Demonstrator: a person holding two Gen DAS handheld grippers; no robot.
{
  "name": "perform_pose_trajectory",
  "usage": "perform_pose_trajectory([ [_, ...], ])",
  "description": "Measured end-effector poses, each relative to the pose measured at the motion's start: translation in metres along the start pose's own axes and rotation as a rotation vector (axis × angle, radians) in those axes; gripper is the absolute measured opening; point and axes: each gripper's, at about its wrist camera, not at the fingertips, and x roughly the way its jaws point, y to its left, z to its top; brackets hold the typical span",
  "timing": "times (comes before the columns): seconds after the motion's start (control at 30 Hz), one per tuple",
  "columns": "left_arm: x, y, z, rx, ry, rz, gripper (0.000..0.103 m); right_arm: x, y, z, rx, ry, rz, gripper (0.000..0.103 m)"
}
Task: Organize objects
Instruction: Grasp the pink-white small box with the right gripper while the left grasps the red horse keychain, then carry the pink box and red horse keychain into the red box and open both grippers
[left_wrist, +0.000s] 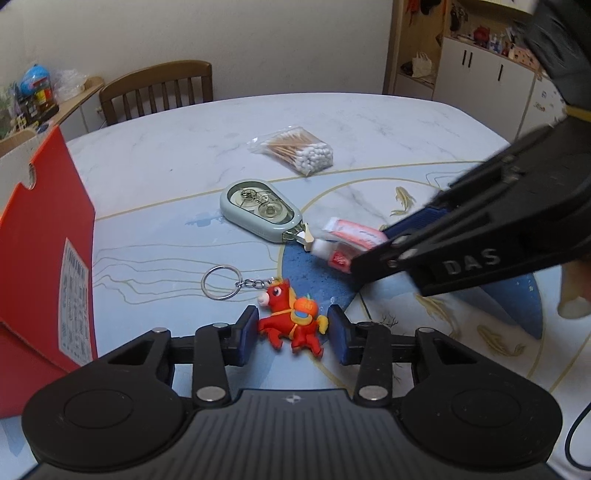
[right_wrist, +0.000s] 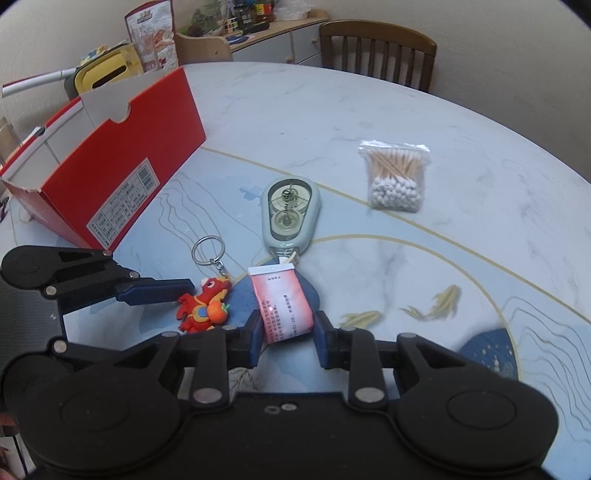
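Note:
A red toy horse keychain (left_wrist: 286, 314) lies on the patterned table (left_wrist: 166, 155), its ring (left_wrist: 221, 282) to the left. My left gripper (left_wrist: 293, 330) has its blue pads against both sides of the horse. A pink and white tube (right_wrist: 284, 299) sits between the pads of my right gripper (right_wrist: 288, 334), which press on its sides. In the left wrist view the right gripper (left_wrist: 369, 251) reaches in from the right over the tube (left_wrist: 347, 236). In the right wrist view one left finger (right_wrist: 155, 290) touches the horse (right_wrist: 203, 306).
A pale green tape dispenser (right_wrist: 290, 210) lies just beyond the tube. A bag of cotton swabs (right_wrist: 397, 177) sits farther back on the right. An open red cardboard box (right_wrist: 122, 147) stands at the left. A wooden chair (right_wrist: 376, 48) is behind the table.

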Motion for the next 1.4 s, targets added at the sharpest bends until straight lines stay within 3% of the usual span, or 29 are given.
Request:
perform_pose_trajectory([
  [0.33,-0.028,0.018,-0.004,-0.122,0.02,-0.072,0.037,-0.037,-0.001,-0.018,0.081,-0.027,-0.008,0.027],
  [0.67,-0.072,0.043,-0.007,-0.195,-0.009,-0.153,0.037,-0.07,0.017,-0.03,0.112,-0.044,-0.008,0.027],
  [1.07,-0.117,0.081,-0.001,-0.187,-0.054,-0.196,0.037,-0.089,0.063,-0.019,0.112,-0.041,-0.056,0.027],
  [1.4,-0.15,0.119,0.008,-0.172,-0.106,-0.219,0.037,-0.103,0.096,0.005,0.107,-0.105,-0.077,0.027],
])
